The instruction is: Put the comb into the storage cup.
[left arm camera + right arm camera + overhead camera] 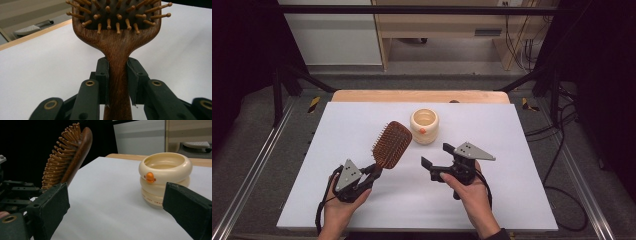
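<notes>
A brown wooden paddle hairbrush (391,143) with peg bristles is held off the white board, head pointing up and away. My left gripper (373,171) is shut on its handle; in the left gripper view both pads press the handle (117,75) just below the head. A cream ribbed cup (424,126) with a small orange mark stands upright behind the brush. My right gripper (438,156) hovers open to the right of the brush, nothing between its jaws. In the right gripper view the cup (163,178) sits ahead and the brush head (67,157) rises at left.
A white board (337,125) covers the wooden table, whose far edge (419,96) shows behind it. Metal frame rails run along both sides. Cables (562,165) lie on the floor at right.
</notes>
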### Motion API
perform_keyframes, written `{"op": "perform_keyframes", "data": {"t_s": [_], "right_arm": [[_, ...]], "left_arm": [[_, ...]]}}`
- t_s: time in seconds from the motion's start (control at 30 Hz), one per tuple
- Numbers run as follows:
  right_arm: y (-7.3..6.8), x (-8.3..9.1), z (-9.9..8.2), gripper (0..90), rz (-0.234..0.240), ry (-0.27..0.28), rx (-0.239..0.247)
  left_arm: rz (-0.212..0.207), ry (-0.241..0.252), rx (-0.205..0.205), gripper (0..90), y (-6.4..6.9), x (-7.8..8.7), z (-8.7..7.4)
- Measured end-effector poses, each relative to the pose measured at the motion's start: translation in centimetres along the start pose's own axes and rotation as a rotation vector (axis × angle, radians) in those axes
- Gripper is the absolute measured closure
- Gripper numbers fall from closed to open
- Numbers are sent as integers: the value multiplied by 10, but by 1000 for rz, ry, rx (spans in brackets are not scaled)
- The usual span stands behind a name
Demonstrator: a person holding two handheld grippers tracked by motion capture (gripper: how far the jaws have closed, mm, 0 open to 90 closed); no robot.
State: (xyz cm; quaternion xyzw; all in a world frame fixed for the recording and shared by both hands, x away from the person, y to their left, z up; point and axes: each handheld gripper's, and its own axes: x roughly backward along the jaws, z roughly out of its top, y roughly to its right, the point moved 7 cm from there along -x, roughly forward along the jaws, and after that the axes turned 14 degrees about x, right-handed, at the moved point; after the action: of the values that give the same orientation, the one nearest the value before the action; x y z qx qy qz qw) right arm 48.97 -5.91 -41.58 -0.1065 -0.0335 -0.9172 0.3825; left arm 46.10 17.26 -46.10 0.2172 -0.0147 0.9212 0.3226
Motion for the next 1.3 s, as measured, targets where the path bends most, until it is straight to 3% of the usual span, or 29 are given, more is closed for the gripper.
{"op": "perform_keyframes", "data": {"t_s": [0.47,1.3], "right_arm": [[-12,-12,5,65,19,13,-13],[-25,-21,9,60,47,38,-45]], "left_arm": [[-18,5,-24,725,10,-3,-1],[-27,9,-32,725,14,-4,-1]]}}
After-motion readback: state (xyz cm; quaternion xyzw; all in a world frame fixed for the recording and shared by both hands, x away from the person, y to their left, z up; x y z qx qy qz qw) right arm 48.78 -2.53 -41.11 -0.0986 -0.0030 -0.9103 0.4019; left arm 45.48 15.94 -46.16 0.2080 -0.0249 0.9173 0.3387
